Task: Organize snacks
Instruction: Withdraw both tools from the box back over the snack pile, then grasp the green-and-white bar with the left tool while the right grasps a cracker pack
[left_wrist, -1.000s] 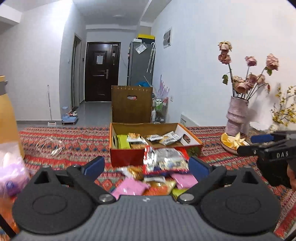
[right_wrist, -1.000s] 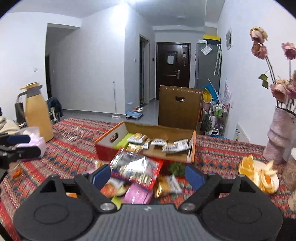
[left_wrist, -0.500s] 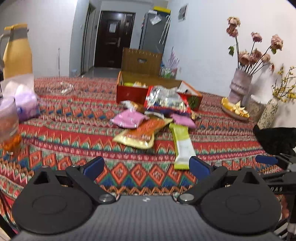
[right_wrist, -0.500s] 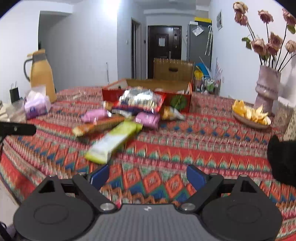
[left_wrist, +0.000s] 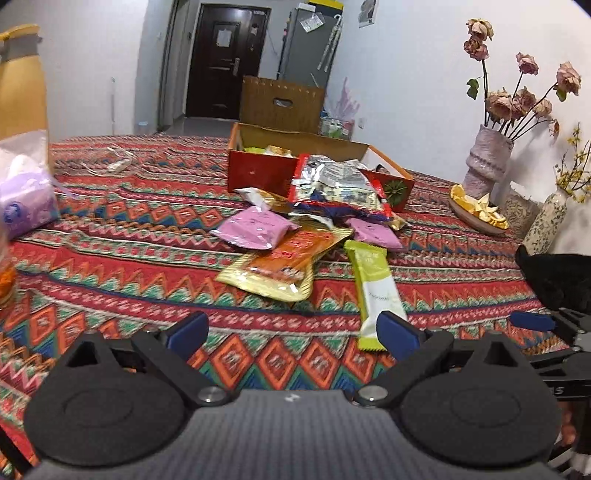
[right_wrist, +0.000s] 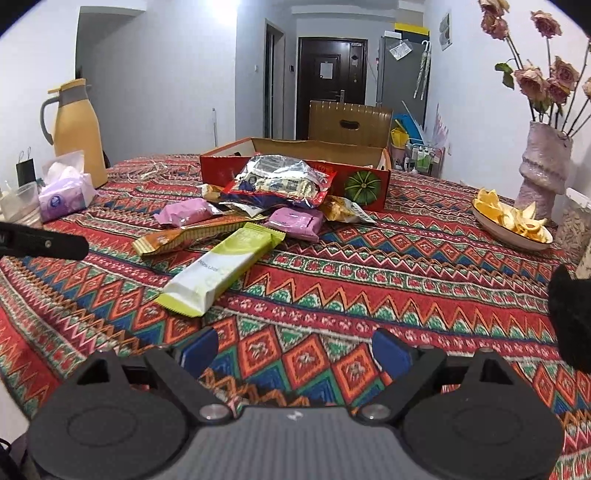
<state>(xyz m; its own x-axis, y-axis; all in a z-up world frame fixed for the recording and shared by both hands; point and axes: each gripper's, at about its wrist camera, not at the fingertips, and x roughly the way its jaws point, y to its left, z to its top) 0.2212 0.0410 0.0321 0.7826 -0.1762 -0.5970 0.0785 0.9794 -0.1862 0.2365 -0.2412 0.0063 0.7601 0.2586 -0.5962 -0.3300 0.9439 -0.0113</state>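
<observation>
Patterned red woven cloth (right_wrist: 369, 280) covers the counter. Left to right in the right wrist view: yellow thermos jug (right_wrist: 75, 129), lilac tissue pack (right_wrist: 66, 197), loose snack pile, then a plate of orange peel (right_wrist: 511, 223) and a pink ceramic vase (right_wrist: 545, 170).

Snacks: pink pouch (right_wrist: 186, 211), orange-gold flat packet (right_wrist: 192, 233), lime-green long bar wrapper (right_wrist: 221, 267), large silver-and-red foil bag (right_wrist: 282, 181) leaning on the front wall of the red cardboard box (right_wrist: 364, 184).

Change: both views have dropped from above the box to low over the near counter edge; the pile now lies ahead, not below.

Left tool (left_wrist: 293, 328): pads apart, empty; the right pad sits just in front of the green bar's near end. Right tool (right_wrist: 293, 349): pads wide apart, empty, over bare cloth.

Judgement: sorting not yet begun; the green bar is the nearest candidate.
</observation>
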